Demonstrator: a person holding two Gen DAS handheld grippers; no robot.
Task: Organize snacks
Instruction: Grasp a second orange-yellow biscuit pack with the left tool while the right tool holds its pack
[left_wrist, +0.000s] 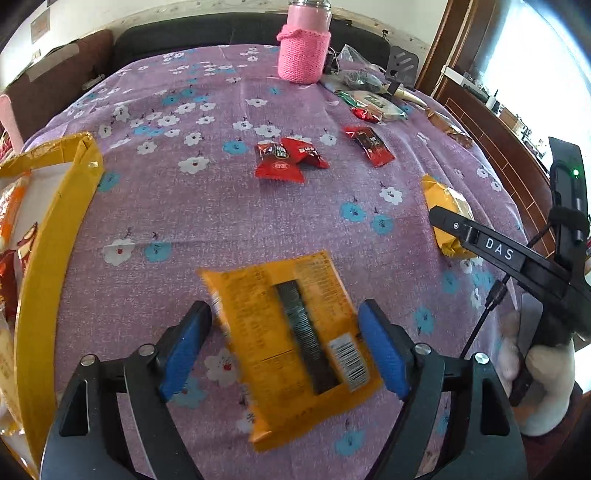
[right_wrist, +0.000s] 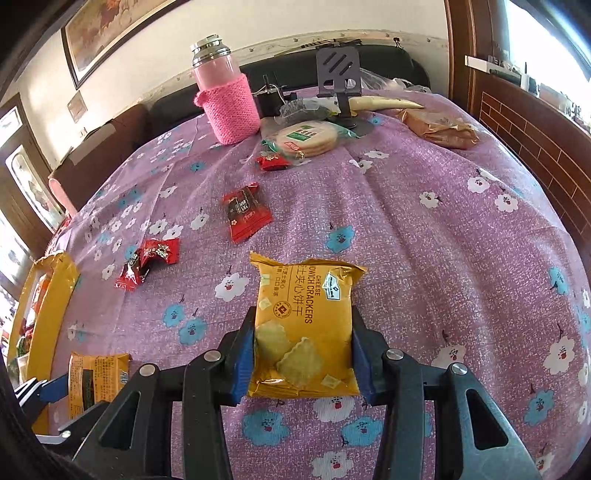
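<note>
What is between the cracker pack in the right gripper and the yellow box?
Another orange pack lies near the yellow box, between the left gripper's open jaws. The right gripper pinches the cheese cracker pack. Otherwise only bare tablecloth shows along that way.

The left claw (left_wrist: 284, 345) has black angular arms with triangular cut-outs, round silver screws at the joints and bright blue pads (left_wrist: 382, 349) on its two fingers. The right claw (right_wrist: 301, 360) is built the same way, with black linkages, silver screw heads and blue pads (right_wrist: 242, 363). At the right edge of the left wrist view, its black body bears white "DAS" lettering, a small green light and a thin black cable.
</note>
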